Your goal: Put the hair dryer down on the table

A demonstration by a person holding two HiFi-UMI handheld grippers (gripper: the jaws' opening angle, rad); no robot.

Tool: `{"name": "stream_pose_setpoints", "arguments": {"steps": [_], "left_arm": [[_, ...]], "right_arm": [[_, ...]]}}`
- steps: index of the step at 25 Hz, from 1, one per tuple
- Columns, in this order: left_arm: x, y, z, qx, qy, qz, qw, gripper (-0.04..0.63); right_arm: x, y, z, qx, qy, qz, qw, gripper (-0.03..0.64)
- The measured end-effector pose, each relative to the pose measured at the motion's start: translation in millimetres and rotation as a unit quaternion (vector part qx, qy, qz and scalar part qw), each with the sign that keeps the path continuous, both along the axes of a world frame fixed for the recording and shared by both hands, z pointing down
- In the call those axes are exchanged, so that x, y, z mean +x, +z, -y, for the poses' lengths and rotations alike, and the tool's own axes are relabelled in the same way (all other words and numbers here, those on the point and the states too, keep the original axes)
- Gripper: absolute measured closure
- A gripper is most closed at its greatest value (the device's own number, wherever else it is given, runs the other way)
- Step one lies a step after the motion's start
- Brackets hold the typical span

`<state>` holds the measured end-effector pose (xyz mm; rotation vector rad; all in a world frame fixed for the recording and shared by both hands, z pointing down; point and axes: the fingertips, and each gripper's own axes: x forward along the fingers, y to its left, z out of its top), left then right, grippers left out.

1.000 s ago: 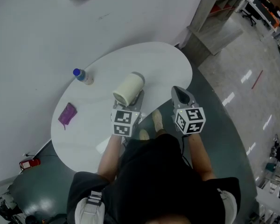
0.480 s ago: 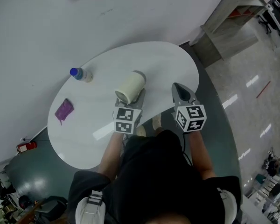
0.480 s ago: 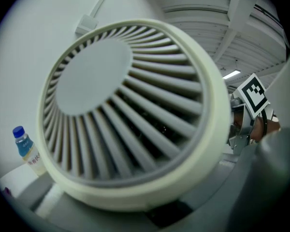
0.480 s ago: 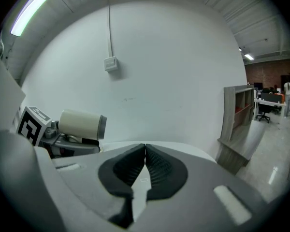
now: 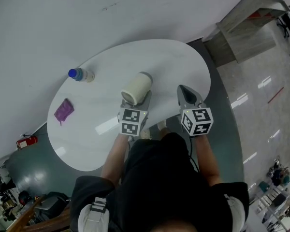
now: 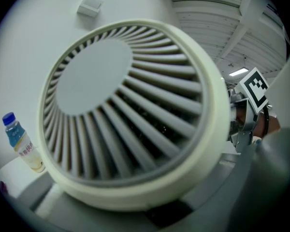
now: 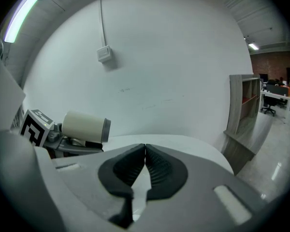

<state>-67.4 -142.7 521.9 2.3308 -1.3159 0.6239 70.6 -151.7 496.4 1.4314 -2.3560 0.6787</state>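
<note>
The cream hair dryer (image 5: 137, 88) hangs over the near middle of the white oval table (image 5: 169, 62), and my left gripper (image 5: 141, 99) is shut on it from below. In the left gripper view its grey slatted rear grille (image 6: 128, 110) fills the frame and hides the jaw tips. Whether it touches the tabletop I cannot tell. My right gripper (image 5: 183, 92) hovers to its right over the table's near edge, its black ribbed pads (image 7: 157, 166) pressed together on nothing. From the right gripper view the dryer (image 7: 84, 126) shows at the left.
A small bottle with a blue cap (image 5: 80, 75) lies at the table's far left, also visible in the left gripper view (image 6: 20, 143). A purple cloth (image 5: 64, 110) lies on the table's left end. A wooden shelf unit (image 5: 253, 21) stands against the wall on the right.
Both grippers have sunk toward the table and moved forward a little, the left one carrying the hair dryer. Neither grip has changed.
</note>
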Motion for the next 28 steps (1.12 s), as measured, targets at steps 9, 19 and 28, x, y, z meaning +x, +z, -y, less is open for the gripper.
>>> {"name": "stream_pose_setpoints", "arguments": {"steps": [9,19,28], "left_arm": [[-3.8,29.7,6.6,-0.034,-0.003,0.008,0.9994,0.433],[-9.0,56.3,14.8,-0.059,-0.007,0.012,0.9981,0.433],[-10.7,75.4,24.6,-0.074,-0.013,0.014,0.9971,0.433]], "right_arm": [[-3.7,29.4,9.7,-0.033,-0.005,0.001,0.999,0.612],[-12.1,58.1,24.6,-0.060,-0.013,0.001,0.998,0.612],[-19.9,79.2,35.8,-0.078,-0.030,0.003,0.997,0.612]]}}
